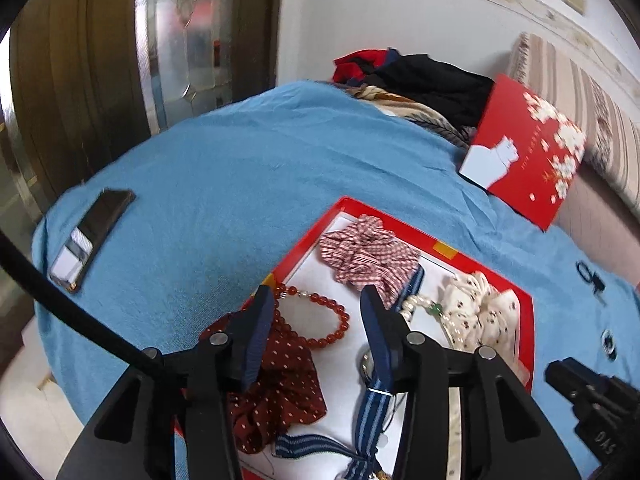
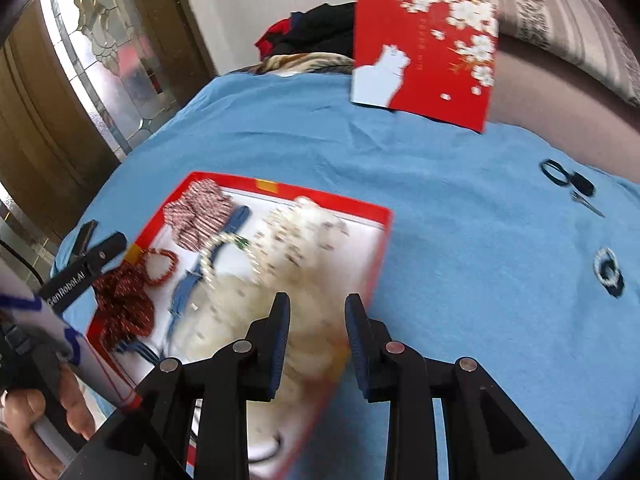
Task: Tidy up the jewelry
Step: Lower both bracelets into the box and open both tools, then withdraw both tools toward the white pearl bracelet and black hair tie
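- Blue-padded left tongs hang released above the red tray, empty.
- Right tongs likewise gape, holding nothing.
- Red bead bracelet lies inside the tray, just ahead.
- Beads look hard, slippery; likely best pinched across one strand.

dark phone on blue cloth, clothes pile behind

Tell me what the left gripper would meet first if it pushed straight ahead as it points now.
Probably the red bead bracelet lying in the red tray: it sits between the open fingers of the left gripper. Depth is unclear, so the white tray floor beside it could come first.
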`<act>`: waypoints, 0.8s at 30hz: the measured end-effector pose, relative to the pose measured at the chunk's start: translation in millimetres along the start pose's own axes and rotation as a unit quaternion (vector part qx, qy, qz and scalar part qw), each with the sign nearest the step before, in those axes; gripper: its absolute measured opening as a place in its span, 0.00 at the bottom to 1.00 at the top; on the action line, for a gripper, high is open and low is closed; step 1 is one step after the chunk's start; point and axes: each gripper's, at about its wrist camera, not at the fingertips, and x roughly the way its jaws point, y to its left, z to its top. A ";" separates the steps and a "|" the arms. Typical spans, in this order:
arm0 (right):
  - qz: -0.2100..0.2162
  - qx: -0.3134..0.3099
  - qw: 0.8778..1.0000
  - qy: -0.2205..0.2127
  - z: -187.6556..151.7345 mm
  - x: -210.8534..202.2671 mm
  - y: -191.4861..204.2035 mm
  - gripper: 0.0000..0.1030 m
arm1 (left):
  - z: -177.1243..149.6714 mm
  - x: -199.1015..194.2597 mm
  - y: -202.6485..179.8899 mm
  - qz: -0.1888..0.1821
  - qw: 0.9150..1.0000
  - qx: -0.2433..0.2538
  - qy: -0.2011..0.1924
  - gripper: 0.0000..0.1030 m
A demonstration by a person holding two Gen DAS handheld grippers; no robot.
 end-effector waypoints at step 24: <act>-0.048 0.064 0.997 -0.010 -47.2 -55.2 -92.4 0.35 | -31.7 -38.8 -94.9 -0.062 0.994 0.094 -0.014 0.48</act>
